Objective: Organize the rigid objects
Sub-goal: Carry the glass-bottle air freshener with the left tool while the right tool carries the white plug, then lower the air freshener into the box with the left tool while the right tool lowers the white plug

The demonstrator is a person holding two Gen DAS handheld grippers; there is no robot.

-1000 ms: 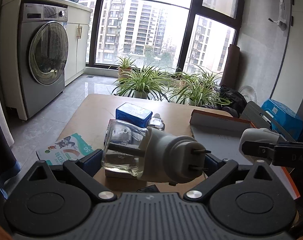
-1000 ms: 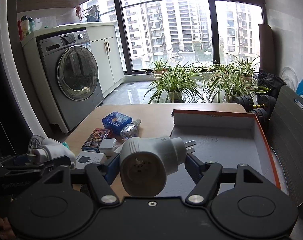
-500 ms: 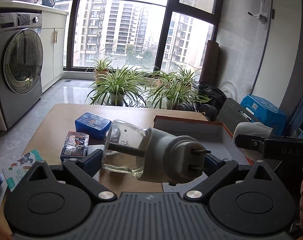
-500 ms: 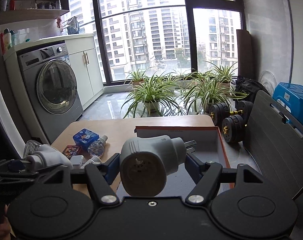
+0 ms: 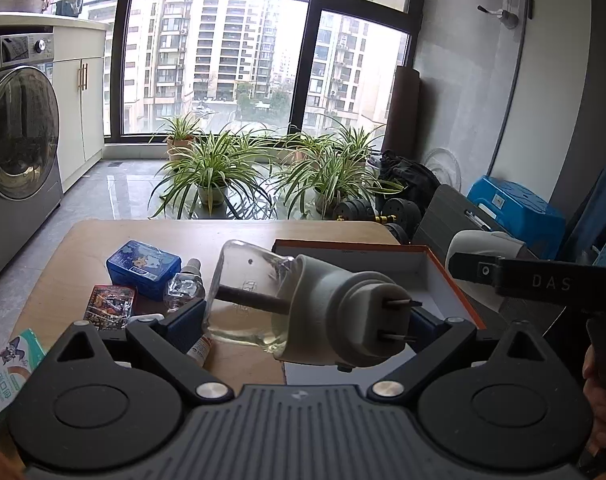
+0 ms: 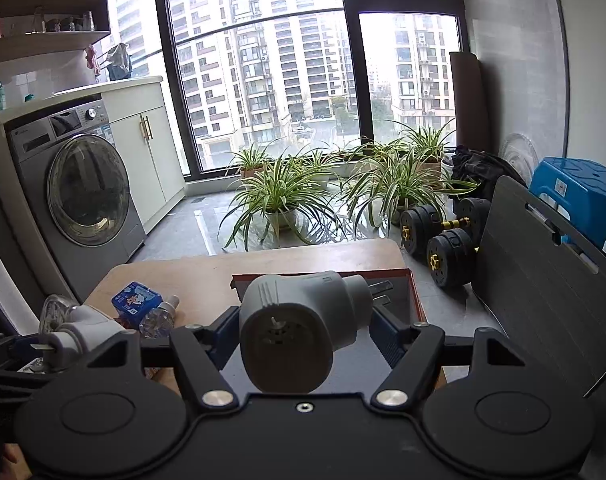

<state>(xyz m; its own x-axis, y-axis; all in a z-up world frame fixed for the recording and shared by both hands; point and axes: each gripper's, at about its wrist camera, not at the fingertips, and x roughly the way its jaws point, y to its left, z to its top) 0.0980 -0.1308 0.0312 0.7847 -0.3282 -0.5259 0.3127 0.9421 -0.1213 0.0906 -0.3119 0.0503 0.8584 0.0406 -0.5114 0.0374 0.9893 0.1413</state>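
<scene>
My left gripper [image 5: 307, 316] is shut on a plug-in vaporizer with a clear liquid bottle [image 5: 303, 304], held above the table, prongs pointing right. My right gripper [image 6: 303, 320] is shut on a grey plug-in vaporizer head [image 6: 299, 320], held above the orange-rimmed box [image 6: 415, 280]. The box also shows in the left wrist view [image 5: 455, 276], with the right gripper's load [image 5: 483, 248] beyond it. The left gripper's load shows at the left of the right wrist view [image 6: 75, 332].
On the wooden table [image 5: 223, 236] lie a blue tin [image 5: 143, 270], a small clear bottle [image 5: 183, 286], a card pack [image 5: 111, 304] and a small tube [image 5: 201, 348]. A washing machine [image 6: 75, 196], potted plants [image 6: 279, 196], dumbbells [image 6: 439, 240] and a grey board [image 6: 543, 280] surround it.
Both grippers rose and pulled back with their loads still held. The table and box now sit lower and farther in both views.
</scene>
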